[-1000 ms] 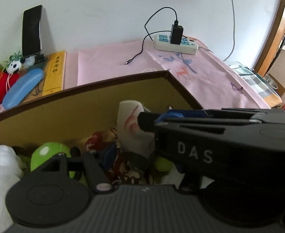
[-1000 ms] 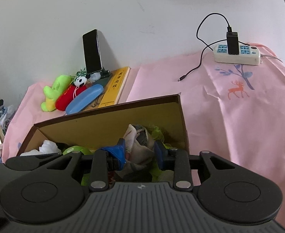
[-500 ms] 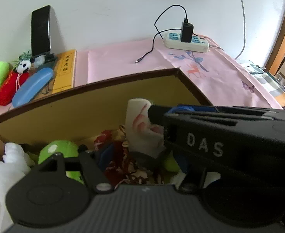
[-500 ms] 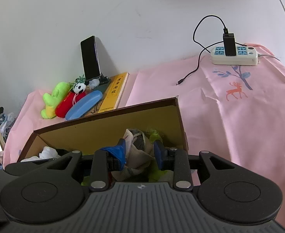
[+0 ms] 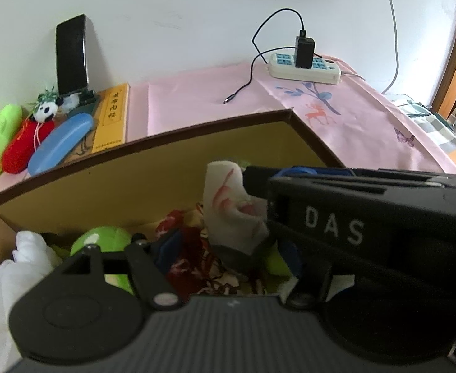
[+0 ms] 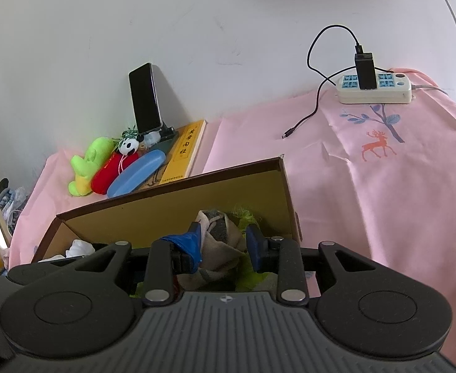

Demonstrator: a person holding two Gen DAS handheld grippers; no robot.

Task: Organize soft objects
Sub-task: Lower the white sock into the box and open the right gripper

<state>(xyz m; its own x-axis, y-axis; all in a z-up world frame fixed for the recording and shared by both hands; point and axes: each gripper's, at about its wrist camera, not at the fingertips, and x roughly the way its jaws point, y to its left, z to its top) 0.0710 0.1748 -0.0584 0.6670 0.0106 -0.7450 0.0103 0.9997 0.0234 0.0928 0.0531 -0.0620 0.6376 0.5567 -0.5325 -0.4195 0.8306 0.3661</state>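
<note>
Cardboard box (image 6: 172,186) open at the top, set on a worktop (image 6: 383,202) covered with pink cloth. Right tool (image 6: 223,242) over the right half of the box, clamped on a rolled beige-and-grey cloth bundle (image 6: 218,236), one blue pad pressed on each side, bundle upright above the box contents. Left tool (image 5: 228,255) low inside the box, beside and below the right tool; jaws apart, having just been opening; red patterned cloth (image 5: 190,248) lying loose between them on the box contents; far finger partly hidden behind the right tool, so contact at that pad not readable. Further contents of the box: round green soft item (image 5: 103,239) toward the left wall, white cloth (image 5: 10,279) in the left corner, yellow-green fluff near the right wall. Behind the box, to the left: green plush toy (image 6: 88,164), red plush (image 6: 112,171) with a small panda on top, blue case (image 6: 136,174), yellow book (image 6: 184,152), phone (image 6: 145,99) upright on a stand against the wall. Behind the box, to the right, well apart: power strip (image 6: 374,90) with a black charger plugged in, cable end loose on the pink cloth.
</note>
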